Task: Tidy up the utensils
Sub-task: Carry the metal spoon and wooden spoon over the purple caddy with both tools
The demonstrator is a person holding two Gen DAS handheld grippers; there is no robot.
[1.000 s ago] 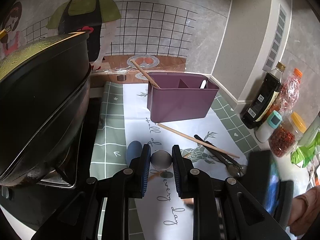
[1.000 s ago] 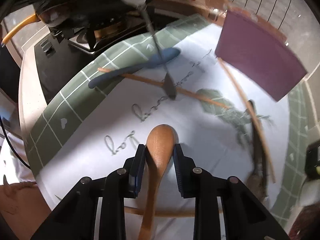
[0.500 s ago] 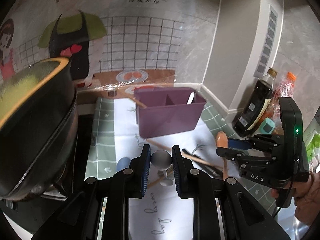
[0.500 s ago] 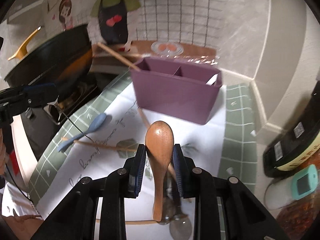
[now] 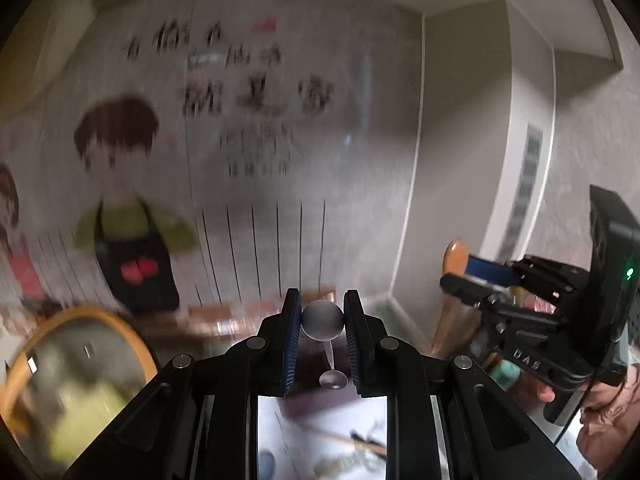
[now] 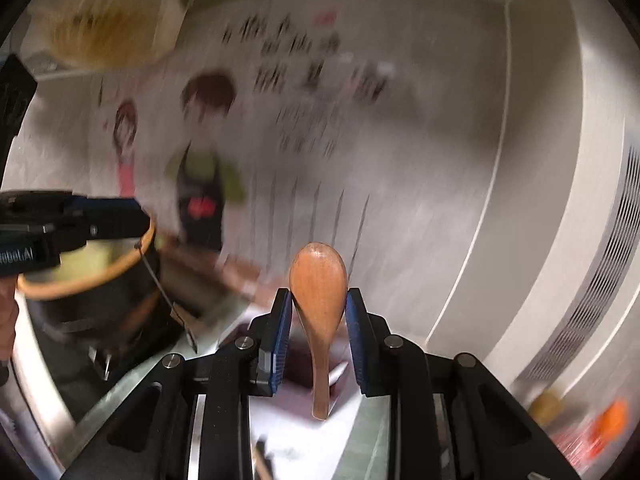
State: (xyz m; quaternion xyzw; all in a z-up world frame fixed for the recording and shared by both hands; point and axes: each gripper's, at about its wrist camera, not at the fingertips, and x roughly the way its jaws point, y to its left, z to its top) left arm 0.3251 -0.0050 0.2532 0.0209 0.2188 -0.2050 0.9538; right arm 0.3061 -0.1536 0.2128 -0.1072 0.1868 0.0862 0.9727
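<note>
Both grippers are raised before the blurred far wall, well apart. The left gripper clamps a shiny steel spoon, bowl uppermost; the right gripper clamps a brown wooden spoon, handle hanging down.
</note>
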